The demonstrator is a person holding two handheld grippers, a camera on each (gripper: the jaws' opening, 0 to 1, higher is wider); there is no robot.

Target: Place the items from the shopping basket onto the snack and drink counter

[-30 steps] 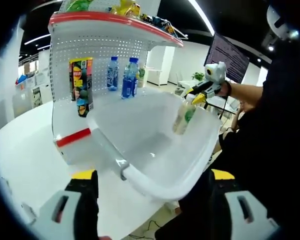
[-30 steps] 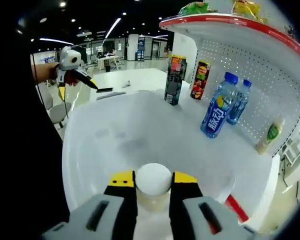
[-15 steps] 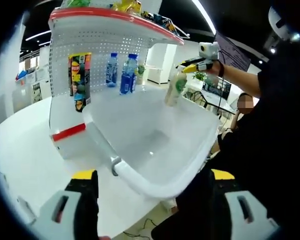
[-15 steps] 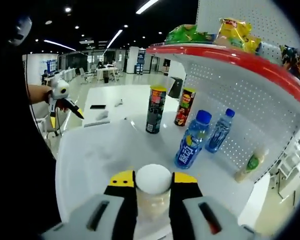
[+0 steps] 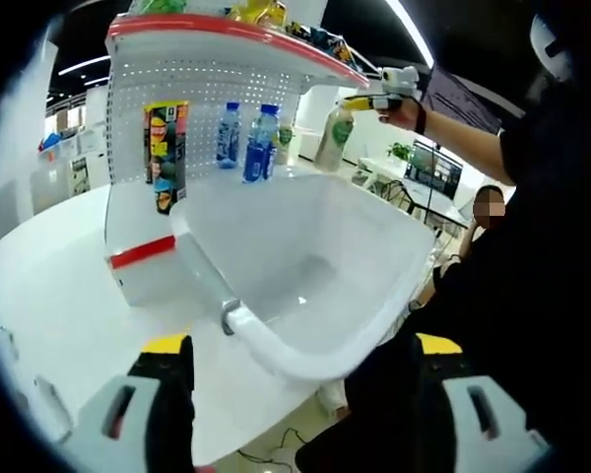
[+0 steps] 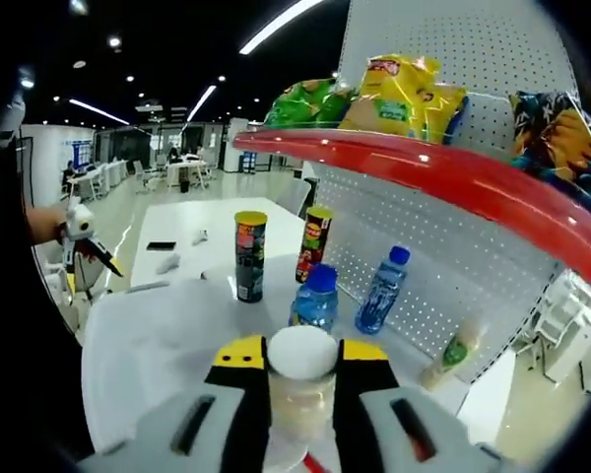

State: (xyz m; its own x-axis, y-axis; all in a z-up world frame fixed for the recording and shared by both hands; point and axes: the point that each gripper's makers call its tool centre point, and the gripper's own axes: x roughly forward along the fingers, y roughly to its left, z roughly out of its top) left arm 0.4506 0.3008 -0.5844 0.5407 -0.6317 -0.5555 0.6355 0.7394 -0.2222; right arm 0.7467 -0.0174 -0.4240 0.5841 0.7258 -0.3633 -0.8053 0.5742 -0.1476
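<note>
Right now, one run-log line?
right gripper: shut on white-capped bottle | left gripper: open | basket: nothing visible inside | bottle heading to shelf

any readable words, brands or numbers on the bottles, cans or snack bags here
None reads clearly.
Blue bottle: label hidden behind the held bottle's white cap.
Tall cans: print too blurred.
Snack bags: red logo, illegible.
Small bottle: green label, too small.

Long ceiling light strips (image 6: 276,22) cross a dark ceiling above distant office desks (image 6: 172,169) and a pale floor.
</note>
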